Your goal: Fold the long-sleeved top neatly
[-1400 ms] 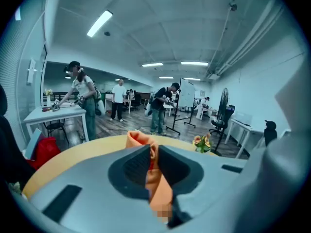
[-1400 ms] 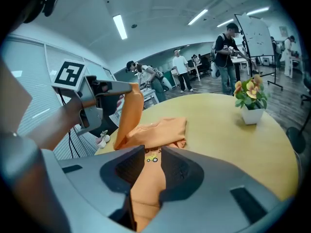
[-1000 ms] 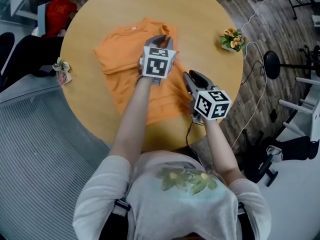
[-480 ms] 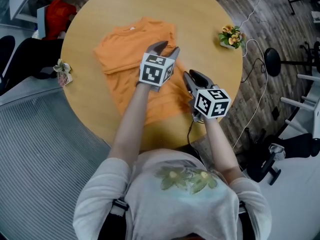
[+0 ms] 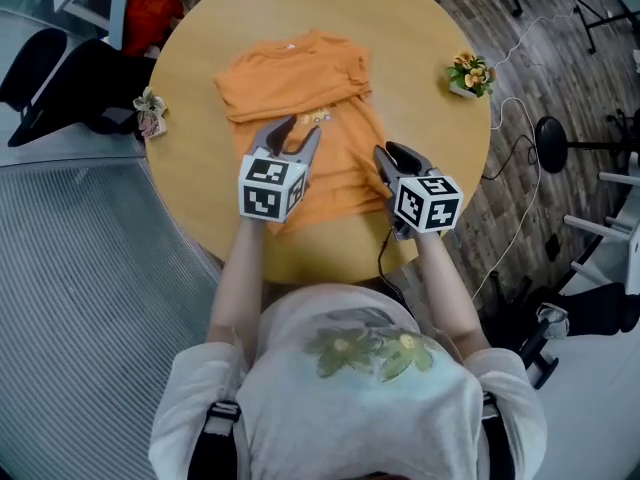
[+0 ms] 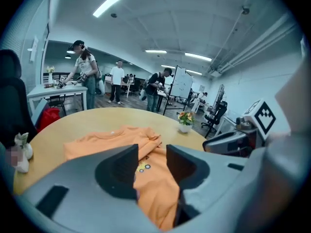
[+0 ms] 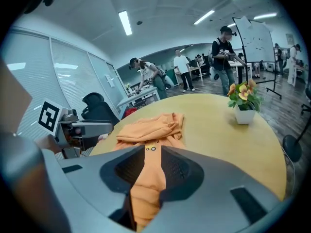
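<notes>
An orange long-sleeved top (image 5: 300,73) lies partly folded on the round wooden table (image 5: 420,98), its upper part bunched in layers. My left gripper (image 5: 298,128) hovers over the top's near-left part. Its jaws have just been opening and stand apart, with only cloth lying below the gap. The left gripper view shows the top (image 6: 116,140) beyond the spread left gripper (image 6: 151,152). My right gripper (image 5: 386,154) is at the top's right edge. There the right gripper (image 7: 152,152) is shut on a ridge of the top (image 7: 155,125).
A small flower pot (image 5: 468,76) stands at the table's right rim. A small pale trinket (image 5: 150,113) sits at the left rim. A black chair (image 5: 60,78) and a red bag (image 5: 152,13) are beyond the left side. Cables (image 5: 505,118) run on the floor at right.
The left gripper opened, let go of the folded cloth near the top's middle and drew back toward the near-left. The right gripper kept its hold at the right edge.
</notes>
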A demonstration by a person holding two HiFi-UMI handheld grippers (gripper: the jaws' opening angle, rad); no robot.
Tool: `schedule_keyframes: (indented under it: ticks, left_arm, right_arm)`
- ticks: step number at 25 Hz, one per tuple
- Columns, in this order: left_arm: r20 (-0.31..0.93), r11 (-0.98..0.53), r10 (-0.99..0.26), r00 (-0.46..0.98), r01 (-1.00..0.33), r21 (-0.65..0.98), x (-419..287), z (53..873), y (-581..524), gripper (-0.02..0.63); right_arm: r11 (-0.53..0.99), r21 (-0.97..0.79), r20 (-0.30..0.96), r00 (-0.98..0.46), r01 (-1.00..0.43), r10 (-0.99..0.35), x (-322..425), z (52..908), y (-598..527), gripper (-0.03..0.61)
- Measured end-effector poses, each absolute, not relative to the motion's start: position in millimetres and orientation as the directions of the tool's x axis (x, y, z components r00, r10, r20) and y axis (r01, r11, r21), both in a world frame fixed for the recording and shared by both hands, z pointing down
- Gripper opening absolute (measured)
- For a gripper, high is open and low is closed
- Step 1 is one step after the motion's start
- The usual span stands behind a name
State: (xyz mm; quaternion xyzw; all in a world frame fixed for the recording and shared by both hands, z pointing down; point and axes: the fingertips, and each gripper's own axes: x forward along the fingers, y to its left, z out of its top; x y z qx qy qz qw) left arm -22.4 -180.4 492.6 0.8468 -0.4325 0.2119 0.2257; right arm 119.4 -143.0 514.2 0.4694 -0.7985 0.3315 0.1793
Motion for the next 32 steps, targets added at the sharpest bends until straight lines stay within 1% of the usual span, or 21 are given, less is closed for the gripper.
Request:
schedule_keyframes:
  ticks: [8, 11, 14, 19, 23, 26, 29, 30, 31, 32]
  left_arm:
    - [0.617, -0.417, -0.665, 0.421, -0.894, 0.16, -69, 507, -99, 0.161]
    - [0.674, -0.398, -0.644, 0.362, -0.911, 0.109, -80, 529, -67, 0.161]
    - [0.738, -0.41, -0.6, 0.309, -0.911, 0.048, -86, 555, -36, 0.161]
    - [0.822, -0.433, -0.51, 0.255, -0.901, 0.011, -84, 598, 8, 0.161]
    - [0.863, -0.444, -0.465, 0.196, -0.895, -0.036, -85, 628, 23, 0.161]
    - [0.889, -0.435, -0.431, 0.152, -0.899, -0.057, -91, 647, 25, 0.16]
    - [0.908, -0.44, -0.401, 0.119, -0.895, -0.077, -94, 662, 29, 0.158]
    - [0.908, -0.437, -0.404, 0.11, -0.895, -0.086, -95, 664, 29, 0.155]
    - [0.904, -0.43, -0.414, 0.103, -0.898, -0.094, -96, 664, 28, 0.148]
    - [0.898, -0.415, -0.429, 0.095, -0.904, -0.103, -97, 663, 27, 0.136]
  right_arm:
    - [0.469, -0.278, 0.618, -0.53, -0.838, -0.58, 109, 517, -98, 0.115]
    - [0.536, -0.201, 0.661, -0.517, -0.82, -0.544, 109, 531, -80, 0.13]
    - [0.597, -0.139, 0.716, -0.497, -0.79, -0.49, 108, 553, -62, 0.141]
    - [0.66, -0.058, 0.788, -0.44, -0.749, -0.43, 116, 586, -39, 0.141]
    - [0.709, 0.009, 0.83, -0.39, -0.706, -0.399, 119, 608, -32, 0.141]
    - [0.753, 0.119, 0.865, -0.305, -0.647, -0.398, 130, 627, -38, 0.141]
    - [0.778, 0.237, 0.879, -0.213, -0.582, -0.427, 143, 638, -42, 0.141]
    - [0.784, 0.274, 0.876, -0.192, -0.558, -0.442, 146, 639, -43, 0.129]
    - [0.787, 0.305, 0.87, -0.178, -0.537, -0.459, 148, 639, -44, 0.075]
    - [0.787, 0.328, 0.863, -0.173, -0.522, -0.475, 150, 636, -45, 0.047]
